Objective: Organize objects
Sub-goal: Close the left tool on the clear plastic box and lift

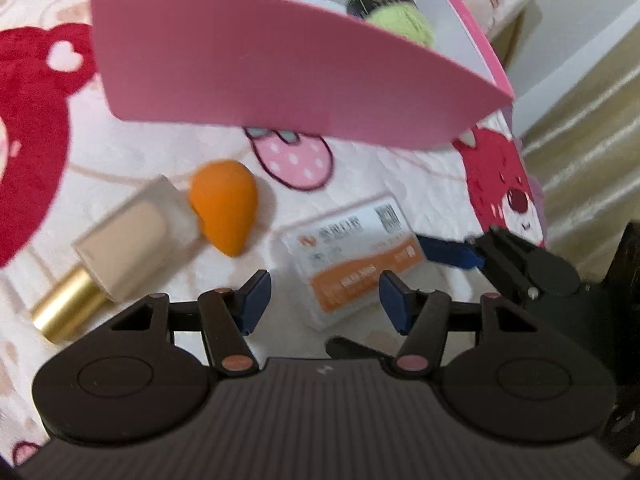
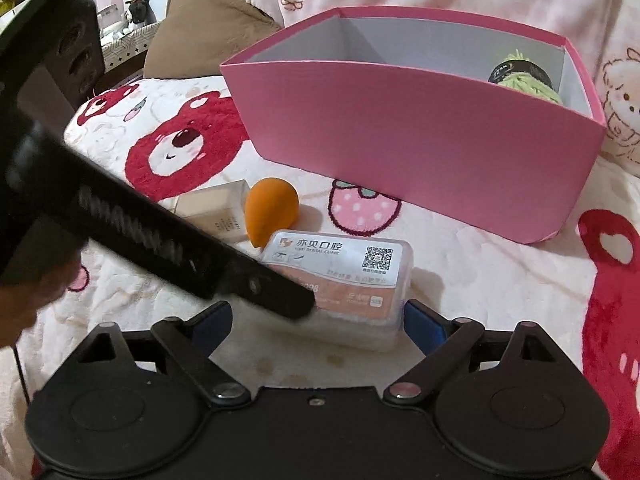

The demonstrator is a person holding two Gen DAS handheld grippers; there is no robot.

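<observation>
The right wrist view is showing the right gripper [image 2: 318,320] standing wide open astride the dental box [image 2: 340,276] on the bed blanket [image 2: 480,280], while only the left view is showing the left gripper [image 1: 324,300], half open and empty, and the bottle's gold cap [image 1: 66,306].

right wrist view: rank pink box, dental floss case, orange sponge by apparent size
1. pink box
2. dental floss case, though nearness to the camera inflates it
3. orange sponge
</observation>
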